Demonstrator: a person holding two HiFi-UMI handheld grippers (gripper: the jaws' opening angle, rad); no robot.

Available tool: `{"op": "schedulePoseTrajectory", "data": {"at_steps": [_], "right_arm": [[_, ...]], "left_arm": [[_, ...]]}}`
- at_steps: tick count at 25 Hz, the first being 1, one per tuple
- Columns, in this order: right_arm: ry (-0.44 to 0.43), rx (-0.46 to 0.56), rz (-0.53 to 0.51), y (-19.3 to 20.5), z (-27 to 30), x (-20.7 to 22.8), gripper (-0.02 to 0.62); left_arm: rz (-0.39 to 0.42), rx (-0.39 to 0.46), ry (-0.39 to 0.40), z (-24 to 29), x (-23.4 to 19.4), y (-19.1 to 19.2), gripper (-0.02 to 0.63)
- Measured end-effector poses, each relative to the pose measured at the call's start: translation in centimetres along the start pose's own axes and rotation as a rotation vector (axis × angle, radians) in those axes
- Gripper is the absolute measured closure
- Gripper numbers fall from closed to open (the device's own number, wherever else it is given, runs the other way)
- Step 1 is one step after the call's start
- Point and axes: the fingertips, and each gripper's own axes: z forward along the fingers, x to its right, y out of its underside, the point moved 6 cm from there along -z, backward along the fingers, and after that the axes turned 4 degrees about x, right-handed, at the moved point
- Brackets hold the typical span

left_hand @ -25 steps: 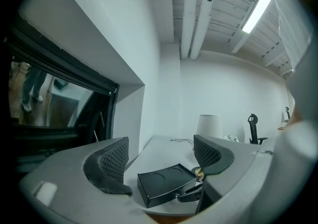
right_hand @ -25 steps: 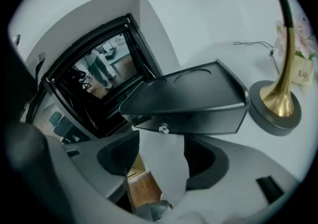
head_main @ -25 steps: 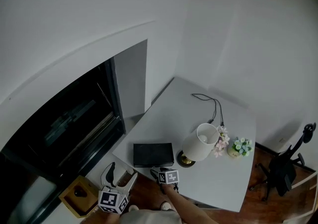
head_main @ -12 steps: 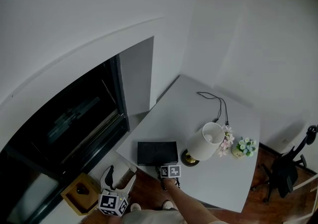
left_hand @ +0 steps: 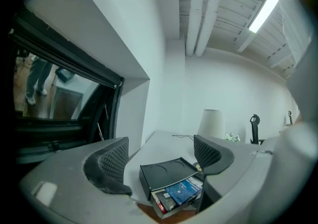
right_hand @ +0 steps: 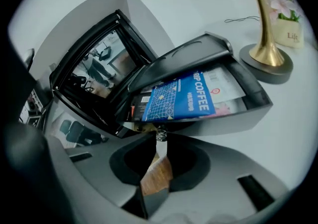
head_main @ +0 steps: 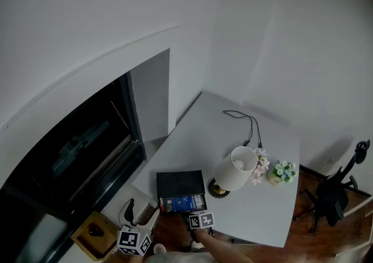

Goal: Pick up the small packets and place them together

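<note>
Lying in part-open drawer [right_hand: 233, 118] at table [head_main: 233, 139] edge: packets [right_hand: 181, 98], blue on top. Right gripper [right_hand: 160, 141], jaws just closing, pinches knob [right_hand: 160, 134]; better pull straight, slow, so box [right_hand: 184, 56] stays put. Left gripper [left_hand: 159, 149] wide, empty, could brace box.

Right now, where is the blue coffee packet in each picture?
Head view: the blue coffee packet is low in the middle, below and left of the lamp.
Left gripper view: bottom middle, below and left of the lamp.
Right gripper view: centre, inside the open drawer, with the lamp's gold foot at upper right.
Shared landmark: the lamp.
</note>
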Motion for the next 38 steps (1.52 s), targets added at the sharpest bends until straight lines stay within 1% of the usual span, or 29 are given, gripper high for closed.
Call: {"op": "schedulePoseTrajectory", "data": {"at_steps": [4,9,11,14,15,16,17,19,21,22,26,28,30,32,34,35,37,38], "right_arm": [[-0.021,-0.036,0.003,2.2,-1.0,-0.4,0.531],[-0.030,-0.013,0.020,2.8,-1.5,-0.4,0.531],[-0.007,-0.026,-0.020,2.7,-1.4,0.0,0.529],[0.019,-0.048,-0.110,2.6,-1.8,0.0,0.527],[0.028,-0.050,-0.137,2.5,-2.1,-0.1,0.522],[0.032,-0.047,-0.162,2.5,-2.5,-0.1,0.504],[0.026,-0.037,-0.181,2.5,-2.9,-0.2,0.486],[-0.011,0.003,-0.198,2.3,-4.0,-0.7,0.486],[-0.057,0.085,-0.215,1.4,-5.5,-1.5,0.486],[-0.077,0.145,-0.235,0.5,-6.5,-2.2,0.486],[-0.130,0.452,-0.334,-5.0,-11.1,-5.1,0.486],[-0.142,0.591,-0.358,-7.9,-13.7,-6.2,0.486],[-0.159,0.696,-0.358,-10.2,-16.0,-7.0,0.486],[-0.166,0.776,-0.363,-11.7,-18.2,-7.5,0.486],[-0.133,0.846,-0.411,-12.8,-20.1,-7.9,0.486],[-0.085,0.876,-0.463,-13.3,-20.9,-8.0,0.486],[0.047,0.918,-0.587,-13.9,-22.0,-7.9,0.478],[0.096,0.930,-0.630,-14.1,-22.4,-7.8,0.448]], "left_arm": [[-0.006,0.004,0.023,0.6,0.5,0.3,0.212],[-0.014,-0.006,0.032,0.5,0.9,1.0,0.212],[-0.014,-0.006,0.030,0.6,0.9,1.1,0.212],[-0.015,-0.004,0.027,0.6,0.8,1.0,0.212],[-0.015,-0.004,0.027,0.6,0.8,1.0,0.212],[-0.015,-0.004,0.026,0.6,0.8,1.1,0.212],[-0.016,-0.003,0.026,0.6,0.8,1.1,0.212],[-0.018,0.003,0.027,0.7,0.9,1.0,0.212],[-0.013,0.013,0.035,0.9,1.2,0.4,0.212],[-0.009,0.019,0.040,0.8,1.3,0.0,0.212],[-0.008,0.054,0.058,0.9,1.9,-1.3,0.212],[-0.001,0.069,0.065,1.1,2.1,-1.9,0.212],[0.014,0.079,0.068,1.2,2.3,-2.5,0.212],[0.032,0.084,0.066,1.1,2.5,-2.9,0.212],[0.041,0.087,0.065,1.1,2.5,-3.1,0.212],[0.042,0.088,0.065,1.1,2.5,-3.1,0.212],[0.043,0.089,0.066,1.1,2.4,-3.1,0.212],[0.046,0.088,0.067,1.0,2.4,-3.1,0.212]]}}
